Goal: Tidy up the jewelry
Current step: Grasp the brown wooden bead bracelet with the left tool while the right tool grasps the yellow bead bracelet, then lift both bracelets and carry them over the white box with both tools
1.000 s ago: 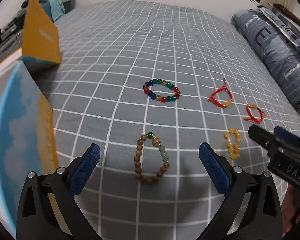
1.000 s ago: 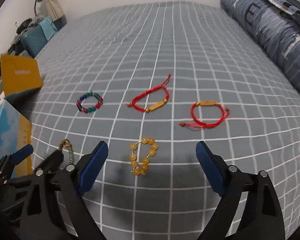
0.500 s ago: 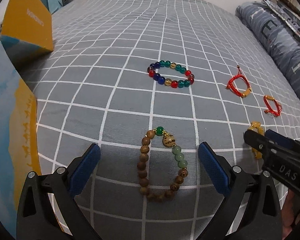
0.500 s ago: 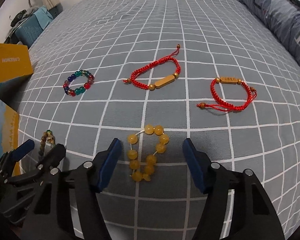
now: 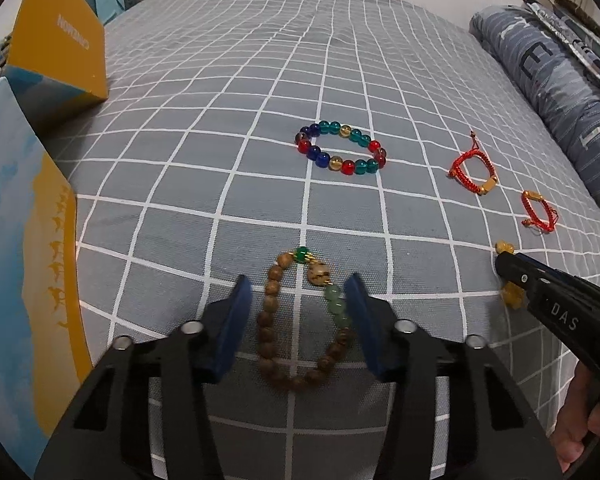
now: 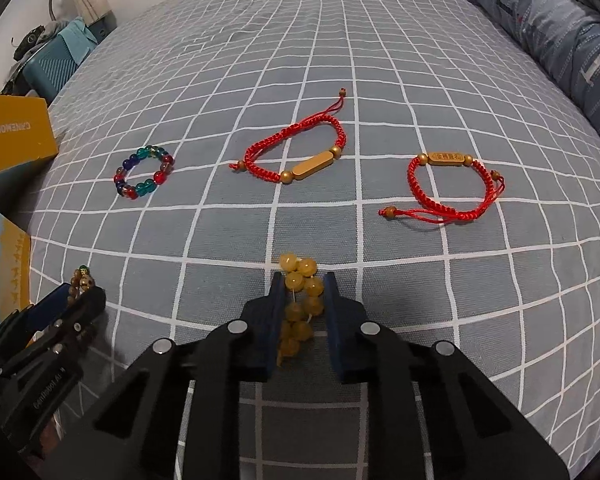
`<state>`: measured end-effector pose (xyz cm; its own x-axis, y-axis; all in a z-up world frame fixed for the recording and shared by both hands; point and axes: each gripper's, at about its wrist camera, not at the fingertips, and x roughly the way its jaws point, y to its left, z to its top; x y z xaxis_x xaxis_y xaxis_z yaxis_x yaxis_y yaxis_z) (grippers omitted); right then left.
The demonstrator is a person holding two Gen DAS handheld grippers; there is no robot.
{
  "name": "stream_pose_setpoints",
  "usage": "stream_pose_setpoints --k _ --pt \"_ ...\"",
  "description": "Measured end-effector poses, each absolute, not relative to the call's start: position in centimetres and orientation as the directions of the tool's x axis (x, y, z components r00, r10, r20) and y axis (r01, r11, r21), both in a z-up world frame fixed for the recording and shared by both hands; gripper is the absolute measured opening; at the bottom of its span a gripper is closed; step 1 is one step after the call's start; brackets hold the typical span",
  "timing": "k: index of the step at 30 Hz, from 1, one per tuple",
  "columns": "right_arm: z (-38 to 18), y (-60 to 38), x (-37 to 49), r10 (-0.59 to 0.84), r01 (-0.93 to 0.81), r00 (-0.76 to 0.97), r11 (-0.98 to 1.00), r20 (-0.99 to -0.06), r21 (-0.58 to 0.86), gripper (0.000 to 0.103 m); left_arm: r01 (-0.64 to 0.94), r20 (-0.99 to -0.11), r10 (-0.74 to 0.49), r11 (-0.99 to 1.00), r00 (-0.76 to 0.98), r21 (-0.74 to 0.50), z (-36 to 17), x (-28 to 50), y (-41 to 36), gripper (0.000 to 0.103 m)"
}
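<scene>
A brown wooden bead bracelet (image 5: 278, 376) with green beads lies on the grey checked bedsheet between the fingers of my left gripper (image 5: 300, 300), which is partly closed around it; the right pad touches its green beads. My right gripper (image 6: 302, 300) is shut on a yellow bead bracelet (image 6: 300, 280), squeezed into a bunch. A multicoloured glass bead bracelet (image 5: 342, 153) lies further out. Two red cord bracelets with gold bars (image 6: 300, 154) (image 6: 452, 184) lie beyond the right gripper.
An open yellow and blue box (image 5: 56, 48) stands at the left, its blue and yellow lid (image 5: 24, 264) close by my left gripper. A rolled blue quilt (image 6: 556, 28) lies along the right edge of the bed. A teal case (image 6: 54, 66) stands beyond the bed's left side.
Both grippers moved forward and down onto the bed and narrowed. The left now straddles the wooden bracelet; the right has closed on the yellow bead bracelet and bunched it up.
</scene>
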<state>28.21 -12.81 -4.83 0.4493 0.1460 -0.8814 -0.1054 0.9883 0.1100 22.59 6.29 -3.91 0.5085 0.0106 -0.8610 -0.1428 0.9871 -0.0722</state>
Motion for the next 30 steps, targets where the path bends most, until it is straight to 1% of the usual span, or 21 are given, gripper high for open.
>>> stream_pose_setpoints --k 1,3,4,5,6,15,30 --pt "-4.8 -12.8 28.2 0.146 -0.103 0.451 0.988 -0.881 0.111 0.016 -0.138 -0.861 0.007 0.988 0.509 -0.073 -3.8 22.5 6.3 0.028" --pt "-4.7 -12.9 28.1 0.148 -0.098 0.452 0.988 -0.879 0.116 0.014 -0.128 -0.861 -0.006 0.988 0.509 -0.083 -3.6 22.4 6.3 0.018" --pt "-4.6 -13.0 28.1 0.152 -0.097 0.453 0.988 -0.878 0.121 0.013 -0.122 -0.860 -0.015 0.989 0.510 -0.089 -3.5 22.4 6.3 0.017" --pt "-4.4 -13.0 28.0 0.153 -0.097 0.456 0.988 -0.877 0.121 0.009 -0.116 -0.858 -0.022 0.989 0.513 -0.095 -3.4 22.3 6.2 0.016" --pt "-4.3 -13.1 27.9 0.153 -0.097 0.458 0.988 -0.876 0.122 0.009 -0.111 -0.856 -0.023 0.989 0.516 -0.093 -3.3 22.2 6.1 0.015" --pt "-3.7 -13.5 27.5 0.158 -0.092 0.474 0.987 -0.866 0.129 0.009 -0.098 -0.847 -0.032 0.990 0.531 -0.098 -2.6 21.8 5.9 0.015" --pt "-0.9 -14.2 26.2 0.175 -0.098 0.529 0.985 -0.830 0.145 0.009 -0.077 -0.816 -0.033 0.993 0.577 -0.094 -0.1 20.5 5.7 0.015"
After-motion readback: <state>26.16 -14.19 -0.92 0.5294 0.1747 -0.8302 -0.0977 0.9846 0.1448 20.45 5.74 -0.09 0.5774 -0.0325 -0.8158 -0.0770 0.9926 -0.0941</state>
